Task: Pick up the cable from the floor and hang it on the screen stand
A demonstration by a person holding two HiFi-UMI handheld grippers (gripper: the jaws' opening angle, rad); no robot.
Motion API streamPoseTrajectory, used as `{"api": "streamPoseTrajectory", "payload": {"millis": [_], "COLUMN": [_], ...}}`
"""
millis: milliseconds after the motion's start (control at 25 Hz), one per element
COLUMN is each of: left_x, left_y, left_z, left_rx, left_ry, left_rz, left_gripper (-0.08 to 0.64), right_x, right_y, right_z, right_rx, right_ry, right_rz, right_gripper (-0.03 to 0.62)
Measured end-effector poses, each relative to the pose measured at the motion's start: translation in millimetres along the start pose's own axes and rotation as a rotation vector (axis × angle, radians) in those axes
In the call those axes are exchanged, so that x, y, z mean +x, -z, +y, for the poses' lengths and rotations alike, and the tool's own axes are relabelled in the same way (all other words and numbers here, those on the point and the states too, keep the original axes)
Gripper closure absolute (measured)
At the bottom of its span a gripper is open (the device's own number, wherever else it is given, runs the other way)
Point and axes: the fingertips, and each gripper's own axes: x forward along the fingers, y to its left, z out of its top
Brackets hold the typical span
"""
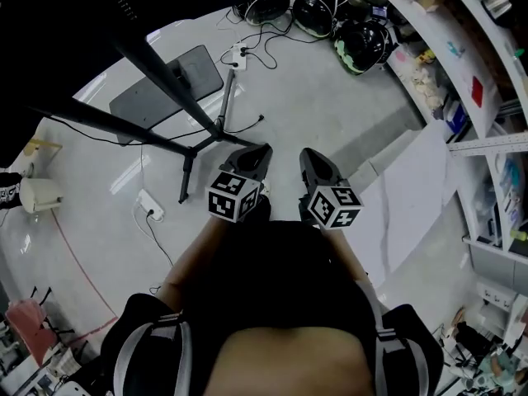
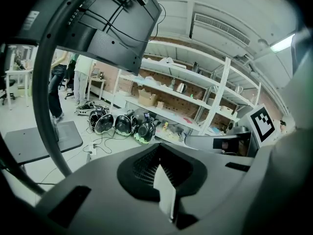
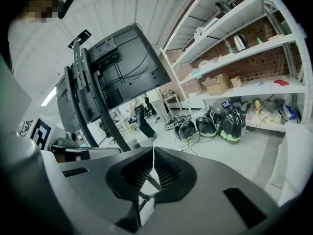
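Pale glossy floor (image 1: 330, 106) fills the head view. Open shelving (image 1: 466, 64), stocked with boxes and small goods, runs along the floor's right side. A large white sheet (image 1: 412, 196) sits at the foot of it; whether it leans or lies flat is not clear. Screen stand (image 1: 165, 74): black post slanting in from the upper left, legs splayed on the floor, and a dark screen (image 3: 122, 67) mounted on it with leads across its back. A flat grey plate (image 1: 165, 89) lies on the floor just behind the post. A row of dark helmets (image 1: 359, 44) sits on the floor by the far end of the shelving, with loose leads tangled beside them. The person holding the rig is seen from above, in a dark top, arms forward. Left hand-held gripper (image 2: 164, 180): jaws pressed fully together, nothing between them. Right hand-held gripper (image 3: 153, 166): jaws likewise closed tight, pads meeting in a thin line, nothing held. In the head view the two sit side by side above the floor, near each other but apart, both pointing away from the body toward the stand. A white power strip (image 1: 150, 205) lies on the floor to the left of the left hand-held gripper, near one stand leg, its lead trailing back toward the person. The cable (image 1: 247, 127) is thin and black, lying on the floor at the foot of the stand just ahead of the left hand-held gripper, touched by neither.
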Motion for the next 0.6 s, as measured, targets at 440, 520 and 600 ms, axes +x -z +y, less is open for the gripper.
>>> {"api": "streamPoseTrajectory", "payload": {"millis": [440,520,600], "left_x": [43,49,53], "left_y": [-13,-17,-20], "left_z": [40,44,48], "left_rx": [0.037,0.043,0.047], "left_ry": [0.074,0.079,0.082], "left_rz": [0.029,0.028,0.026], "left_gripper": [0.552,0.552,0.552], "right_x": [42,46,54], "right_y": [-13,-14,-13], "right_z": [-13,-19,-26], "right_rx": [-0.015,-0.02,-0.019], "right_ry": [0.035,0.041,0.042], "right_rz": [0.002,0.021,0.038], "right_gripper": [0.568,0.568,0.568]}}
